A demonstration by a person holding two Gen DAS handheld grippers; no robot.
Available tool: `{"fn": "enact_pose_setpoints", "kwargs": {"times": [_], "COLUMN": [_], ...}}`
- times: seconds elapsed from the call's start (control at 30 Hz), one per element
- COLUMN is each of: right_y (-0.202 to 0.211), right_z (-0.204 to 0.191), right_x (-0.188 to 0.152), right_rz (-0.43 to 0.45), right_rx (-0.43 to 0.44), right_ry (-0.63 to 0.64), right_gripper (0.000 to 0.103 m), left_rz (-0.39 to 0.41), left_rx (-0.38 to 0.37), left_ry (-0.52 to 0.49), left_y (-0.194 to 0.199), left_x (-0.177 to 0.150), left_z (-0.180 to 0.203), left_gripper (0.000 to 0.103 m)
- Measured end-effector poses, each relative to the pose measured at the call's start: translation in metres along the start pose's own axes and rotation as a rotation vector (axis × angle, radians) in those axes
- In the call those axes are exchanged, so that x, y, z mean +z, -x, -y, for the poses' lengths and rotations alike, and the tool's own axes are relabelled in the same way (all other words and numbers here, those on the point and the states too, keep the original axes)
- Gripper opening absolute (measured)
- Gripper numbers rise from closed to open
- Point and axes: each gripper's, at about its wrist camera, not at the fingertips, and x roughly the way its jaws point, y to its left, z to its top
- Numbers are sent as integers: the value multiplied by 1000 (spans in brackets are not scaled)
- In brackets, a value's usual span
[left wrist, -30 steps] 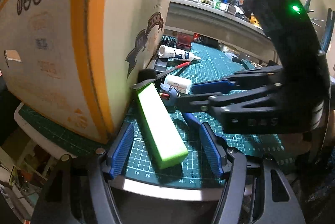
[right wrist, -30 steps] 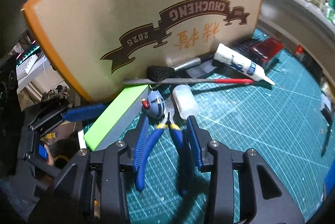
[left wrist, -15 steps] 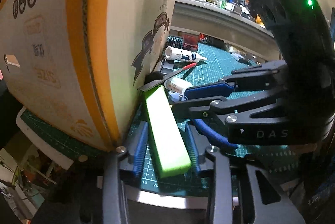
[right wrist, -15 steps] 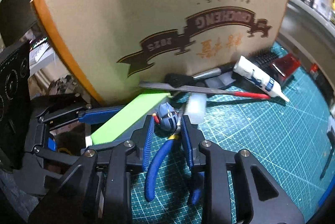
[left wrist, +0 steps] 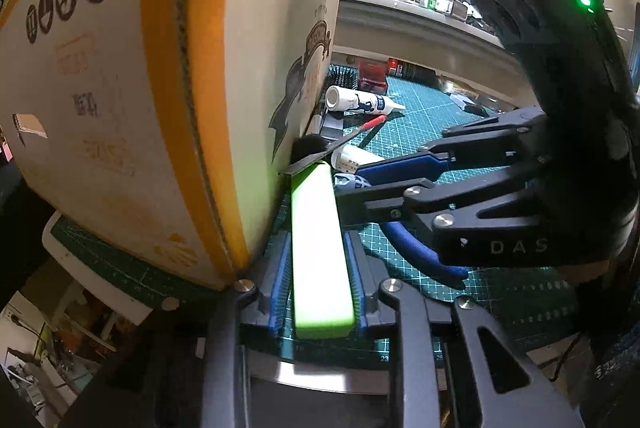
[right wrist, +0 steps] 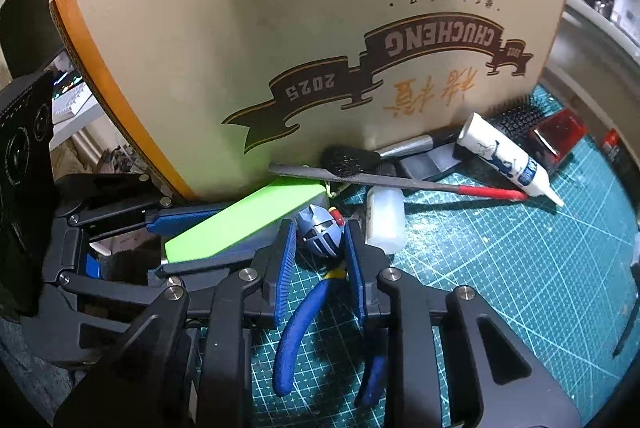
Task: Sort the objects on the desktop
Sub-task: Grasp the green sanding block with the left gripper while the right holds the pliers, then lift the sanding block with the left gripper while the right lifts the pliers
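green block (left wrist: 320,252) lies flat on the cutting mat (left wrist: 520,292), long side just beside the base of the cardboard box (left wrist: 120,88). left hand-held gripper (left wrist: 318,288) is narrowed onto it, blue pads touching both long sides near the block's near end. a flat metal file (right wrist: 360,178) with a red handle rests across the block's far end, running away from the box. on the side of the block away from the box sits a small grey-blue toy helmet (right wrist: 320,232); right hand-held gripper (right wrist: 320,260) is closed narrow around it, pads against both sides. blue-handled pliers (right wrist: 296,332) lie on the mat under that gripper, just beside the block. beyond the helmet, a small white bottle (right wrist: 384,224) lies on its side near the block's far end. past the file, against the box, a black brush head (right wrist: 348,160), then a white glue tube (right wrist: 504,160) further out. a raised shelf (left wrist: 420,24) with model figures and jars stands well beyond the box.
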Motion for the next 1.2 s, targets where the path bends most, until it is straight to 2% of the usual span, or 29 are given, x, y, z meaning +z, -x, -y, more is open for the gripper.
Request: {"fn": "enact_pose_setpoints", "kwargs": {"times": [0.4, 0.47, 0.73, 1.2], "right_y": [51, 72, 130, 228], "right_z": [3, 4, 10, 9], "right_x": [-16, -31, -8, -9], "right_rz": [84, 103, 219, 326], "right_rx": [-99, -117, -220, -390], "right_ry": [-56, -69, -129, -368], "right_gripper": [23, 23, 23, 23], "left_rz": [4, 23, 125, 269], "left_rx": [-66, -80, -127, -143], "left_ry": [-49, -59, -135, -193], "left_y": [20, 26, 63, 100], "left_x": [10, 18, 52, 112], "left_z": [19, 24, 44, 59], "left_gripper": [22, 22, 22, 22]}}
